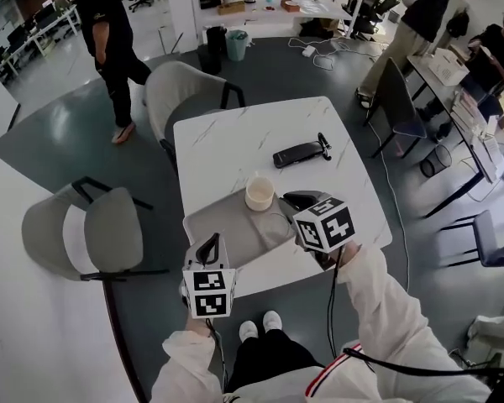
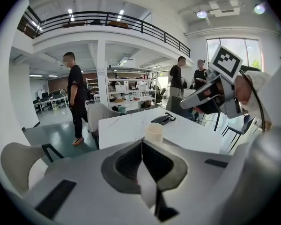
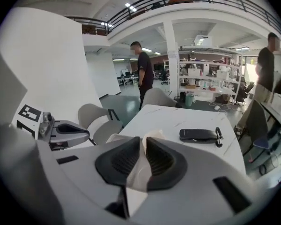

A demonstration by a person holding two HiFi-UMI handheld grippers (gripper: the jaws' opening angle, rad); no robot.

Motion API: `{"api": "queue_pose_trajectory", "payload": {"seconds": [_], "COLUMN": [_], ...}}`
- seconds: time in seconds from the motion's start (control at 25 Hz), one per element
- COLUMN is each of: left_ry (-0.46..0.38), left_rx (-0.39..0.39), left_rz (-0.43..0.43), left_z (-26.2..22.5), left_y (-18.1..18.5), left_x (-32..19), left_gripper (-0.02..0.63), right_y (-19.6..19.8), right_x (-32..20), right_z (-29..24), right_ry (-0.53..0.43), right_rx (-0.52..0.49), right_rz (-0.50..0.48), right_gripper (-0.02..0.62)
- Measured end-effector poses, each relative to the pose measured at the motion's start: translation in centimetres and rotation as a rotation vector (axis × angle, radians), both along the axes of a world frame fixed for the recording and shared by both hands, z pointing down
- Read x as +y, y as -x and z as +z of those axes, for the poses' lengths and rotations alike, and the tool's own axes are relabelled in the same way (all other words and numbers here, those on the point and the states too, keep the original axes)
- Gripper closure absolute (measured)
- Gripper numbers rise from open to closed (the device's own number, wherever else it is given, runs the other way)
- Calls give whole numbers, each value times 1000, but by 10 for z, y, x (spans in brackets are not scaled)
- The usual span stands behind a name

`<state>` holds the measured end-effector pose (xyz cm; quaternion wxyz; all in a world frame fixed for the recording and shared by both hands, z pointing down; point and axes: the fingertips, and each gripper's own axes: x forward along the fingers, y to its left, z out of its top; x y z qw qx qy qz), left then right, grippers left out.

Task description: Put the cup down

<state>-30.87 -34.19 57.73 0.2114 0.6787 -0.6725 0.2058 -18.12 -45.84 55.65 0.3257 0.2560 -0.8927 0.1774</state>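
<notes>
Currently the cream-coloured round cup stands upright and open-mouthed on the far part of a flat grey rectangular mat. The mat lies on the near half of a white marble-patterned square table, and neither tool has hold of the cup

The right gripper sits just to the right of the cup in the head view, its dark jaws aimed left toward it. In the left gripper view it hangs in the air above and to the right of the cup, clear of it. Its own view shows the two ribbed jaws drawn close with only a slim gap between them. Nothing is in that gap, and the cup's rim peeks out beyond the tips

The left gripper is at the near left, over the near edge of the mat, well apart from the cup. Its jaws are pressed together along one line with nothing between them, and the cup shows straight ahead past their tips

Farther along the table, beyond the cup and to the right, lies a black oblong handset with a looped cord. A grey shell chair stands to the left of the table
</notes>
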Motion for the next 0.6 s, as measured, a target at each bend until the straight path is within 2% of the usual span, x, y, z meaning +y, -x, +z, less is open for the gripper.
{"api": "queue_pose_trajectory", "payload": {"seconds": [0.08,0.2,0.6], "left_ry": [-9,-23,-71], "left_rx": [2,-1,-4], "left_rz": [-4,-6,-5], "left_z": [-9,-24,-62], "left_y": [-4,-11,-32], "left_x": [10,26,62], "left_gripper": [595,595,595], "right_y": [-9,-20,-49], "right_x": [13,35,90], "right_z": [-9,-22,-50], "right_ry": [-3,-9,-37], "right_rx": [-35,-77,-170], "right_rz": [32,60,122], "right_gripper": [549,589,589]}}
